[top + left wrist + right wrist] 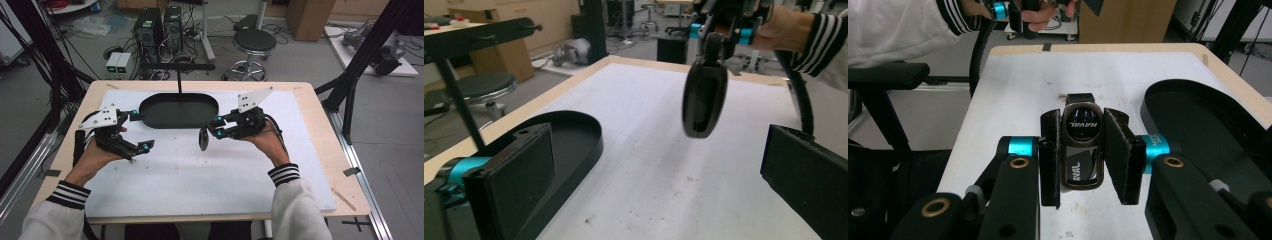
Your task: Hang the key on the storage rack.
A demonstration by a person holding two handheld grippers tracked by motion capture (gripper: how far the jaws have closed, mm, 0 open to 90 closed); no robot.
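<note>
My right gripper point(216, 126) is shut on a black oblong object point(204, 139) that hangs just above the white mat, in front of the black oval tray point(150, 117). In the right gripper view, the pads point(1115, 150) press both sides of the glossy object point(1082, 125), which bears white lettering. My left gripper point(141, 131) hovers at the tray's left end, jaws wide apart with nothing between them. The left gripper view looks between its open jaws point(659, 190) at the hanging object point(704, 97), held by the right gripper point(719, 25) farther off.
A white mat point(210, 175) covers most of the wooden table point(325, 150). A thin black post with a crossbar point(179, 80) rises behind the tray. A stool point(254, 42), computer towers and cables stand on the floor beyond the table.
</note>
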